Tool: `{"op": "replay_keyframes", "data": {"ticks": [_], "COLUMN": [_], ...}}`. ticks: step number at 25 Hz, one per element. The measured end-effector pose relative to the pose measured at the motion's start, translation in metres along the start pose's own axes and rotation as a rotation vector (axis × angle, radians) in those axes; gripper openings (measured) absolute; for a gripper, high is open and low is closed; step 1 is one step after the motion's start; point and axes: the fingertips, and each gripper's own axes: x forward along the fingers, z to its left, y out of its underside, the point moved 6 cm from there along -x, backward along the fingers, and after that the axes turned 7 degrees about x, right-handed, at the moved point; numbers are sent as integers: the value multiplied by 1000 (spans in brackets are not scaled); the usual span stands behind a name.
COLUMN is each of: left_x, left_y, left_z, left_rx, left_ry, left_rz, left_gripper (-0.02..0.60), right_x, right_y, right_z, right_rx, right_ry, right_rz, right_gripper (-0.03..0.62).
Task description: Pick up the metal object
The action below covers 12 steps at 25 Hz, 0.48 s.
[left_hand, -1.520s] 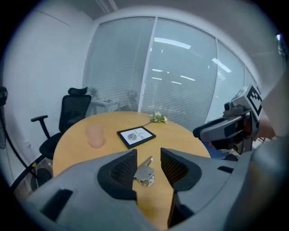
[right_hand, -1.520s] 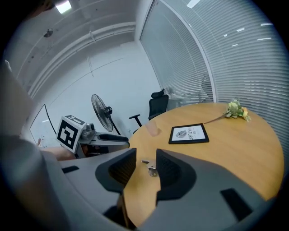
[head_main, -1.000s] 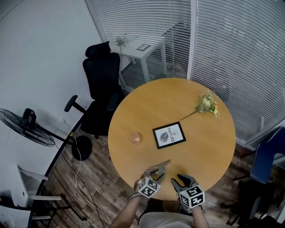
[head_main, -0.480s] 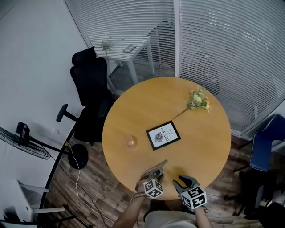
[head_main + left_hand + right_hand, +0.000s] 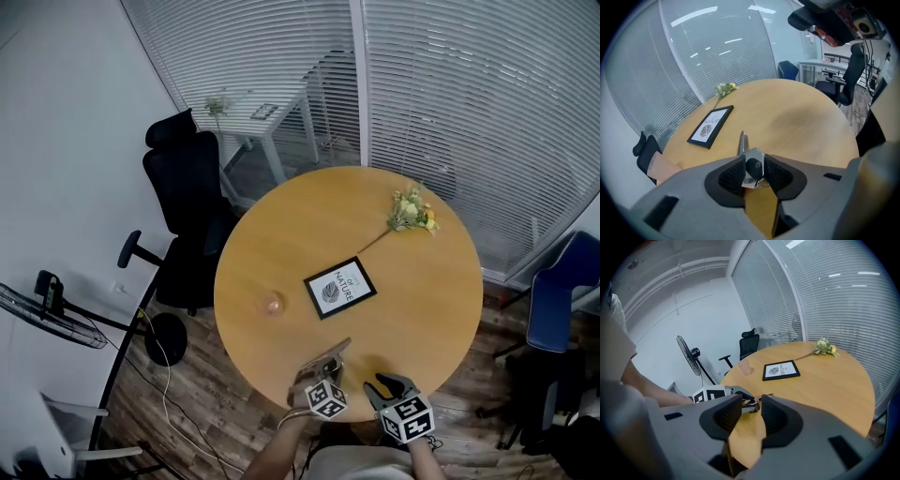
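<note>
The metal object (image 5: 331,353), a slim silvery piece with a black knob, lies at the near edge of the round wooden table (image 5: 431,309). My left gripper (image 5: 322,368) is over its near end. In the left gripper view the object (image 5: 742,142) sits between the jaws, which are closing, and the pads (image 5: 733,171) touch its sides as it points away over the table. My right gripper (image 5: 387,383) hovers just to the right. Its jaws ease together with nothing between them. In the right gripper view the object's end (image 5: 752,403) shows just beyond my right gripper (image 5: 751,412).
A framed picture (image 5: 339,287) lies mid-table, a small bunch of flowers (image 5: 410,212) at the far right, and a pale pink thing (image 5: 272,303) at the left. A black office chair (image 5: 183,187), a floor fan (image 5: 52,309) and a blue chair (image 5: 561,302) stand around the table.
The head view has swung, so the table sits slightly more to the left. Both grippers stay at the near edge, the left one still over the metal object.
</note>
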Motion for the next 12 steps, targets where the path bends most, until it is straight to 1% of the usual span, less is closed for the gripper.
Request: {"op": "replay_keyframes", "data": {"ticks": [6,12], "left_x": [0,-4], "left_y": [-2,-3], "left_z": [1,1], "left_rx": [41,94], "left_ry": [-16,17], "left_rz": [13,50], "left_gripper": [112,106], "right_x": [-8,-15], "right_y": [4,3], "right_z": [-3,-2], "right_rx": [-11,-9], "right_ry": [11,18], "right_rz": [2,-13], "right_gripper": [122,115]}}
